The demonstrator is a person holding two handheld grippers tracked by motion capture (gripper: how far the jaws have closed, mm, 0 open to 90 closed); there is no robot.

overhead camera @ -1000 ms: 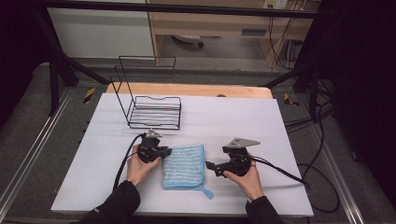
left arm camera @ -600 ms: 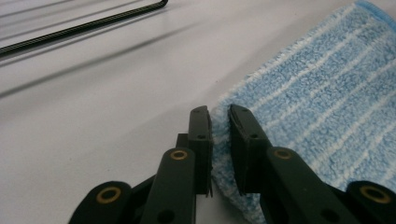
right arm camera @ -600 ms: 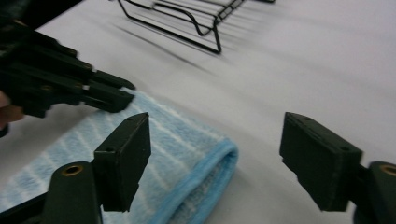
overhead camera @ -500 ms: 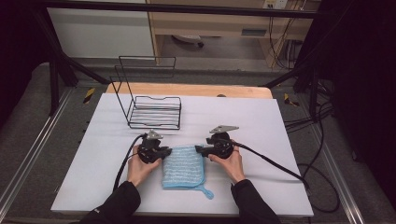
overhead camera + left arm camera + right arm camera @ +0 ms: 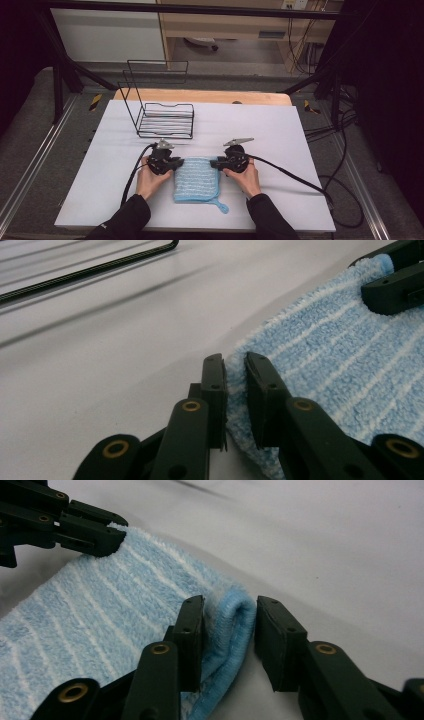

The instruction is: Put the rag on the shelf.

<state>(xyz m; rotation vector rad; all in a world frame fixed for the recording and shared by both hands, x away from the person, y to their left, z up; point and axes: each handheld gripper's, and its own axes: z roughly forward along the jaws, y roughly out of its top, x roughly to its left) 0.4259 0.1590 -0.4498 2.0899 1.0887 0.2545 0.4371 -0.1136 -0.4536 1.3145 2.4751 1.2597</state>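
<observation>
Change since earlier frame: the right gripper (image 5: 218, 163) has travelled in from the cloth's right side to its far right corner; its jaws have just been closing, with the folded corner between them.
Task item: blue striped cloth (image 5: 197, 179), folded, lying flat on the white worktop (image 5: 280, 145) near the front edge, between both hands; a hanging loop trails at its near right corner.
Left gripper (image 5: 235, 371): jaws clamped on the cloth's far left corner.
Right gripper jaws: straddling the rolled fold, one pad touching the pile, a gap showing at the other; not yet a firm clamp.
Wire rack (image 5: 165, 117): stands well behind the cloth, apart from both grippers.
Risk, uneven grip: if lifting starts before the right jaws seat, the fold is likely to slip out and the cloth swing from the left corner.
Risk, partial pinch: catching only the top layer could let the fold open.
</observation>
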